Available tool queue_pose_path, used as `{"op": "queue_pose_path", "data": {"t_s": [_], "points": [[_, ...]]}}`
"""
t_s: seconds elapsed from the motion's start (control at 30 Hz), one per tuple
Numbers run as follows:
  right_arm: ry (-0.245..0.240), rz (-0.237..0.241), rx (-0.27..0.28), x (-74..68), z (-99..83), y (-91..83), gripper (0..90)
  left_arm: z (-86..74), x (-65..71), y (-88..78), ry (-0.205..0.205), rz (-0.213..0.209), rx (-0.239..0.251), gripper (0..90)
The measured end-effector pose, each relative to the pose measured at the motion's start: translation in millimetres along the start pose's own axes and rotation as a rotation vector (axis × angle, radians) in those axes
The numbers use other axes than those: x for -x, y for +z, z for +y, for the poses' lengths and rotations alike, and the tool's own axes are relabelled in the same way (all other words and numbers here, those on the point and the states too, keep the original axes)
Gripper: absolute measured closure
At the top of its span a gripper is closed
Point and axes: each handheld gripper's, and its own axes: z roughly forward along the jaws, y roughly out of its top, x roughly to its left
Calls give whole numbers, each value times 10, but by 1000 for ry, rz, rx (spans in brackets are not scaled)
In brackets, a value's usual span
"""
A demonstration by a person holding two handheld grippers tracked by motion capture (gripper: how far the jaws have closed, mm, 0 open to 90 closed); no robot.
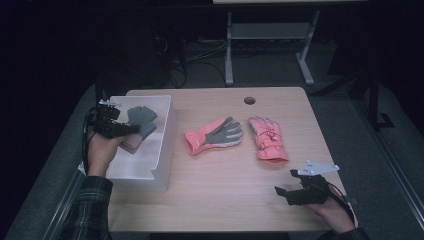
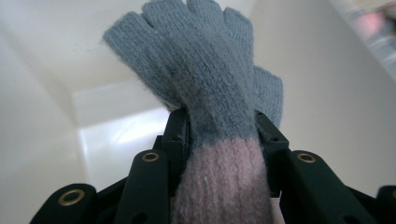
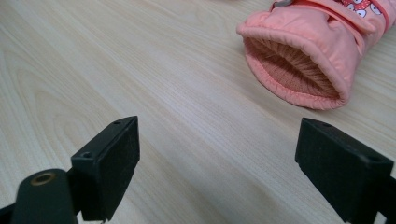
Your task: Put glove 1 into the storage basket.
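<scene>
Pale wooden table (image 1: 220, 200) in a dim room, with a white bin (image 1: 160, 145) at its left edge as the reference point. Left gripper (image 1: 131, 129) hangs over the inside of the bin, jaws clamped on a knit glove (image 2: 205, 79), grey in the fingers and pink at the cuff; the grip sits right at the colour change, so the fingers stand free ahead of the jaws, well placed for dropping the glove into the bin. White walls close around it in the left gripper view. Just right of the bin lies a pink ski glove (image 1: 214, 135), grey palm up; farther right lies its partner (image 1: 268, 139), printed side up, cuff toward the person. Right gripper (image 1: 280, 192) rests low, far right of the bin, jaws wide apart and empty, pointed at bare wood short of that cuff (image 3: 299, 70). Nothing blocks either pink glove; the bin's near wall is the only edge to clear.
</scene>
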Motion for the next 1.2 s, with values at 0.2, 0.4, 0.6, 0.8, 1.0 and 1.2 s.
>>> {"op": "queue_pose_path", "data": {"t_s": [0.2,0.4,0.6,0.8,1.0,1.2], "points": [[2,5,-6,-3,-1,14,136,-128,-106,291,-52,38,-59,628],[-4,5,-7,-21,-34,-9,135,-206,-182,496,-40,100,-144,616],[-11,3,-11,-33,-55,-28,136,-279,-178,622,-46,123,-189,528],[-6,4,-16,-38,-56,-24,136,-234,-107,558,-58,159,-156,275],[-5,2,-11,-38,-67,-45,135,-99,-34,387,-39,174,-101,177],[-6,1,-17,-41,-69,-37,136,18,55,214,-19,108,-62,176]]}}
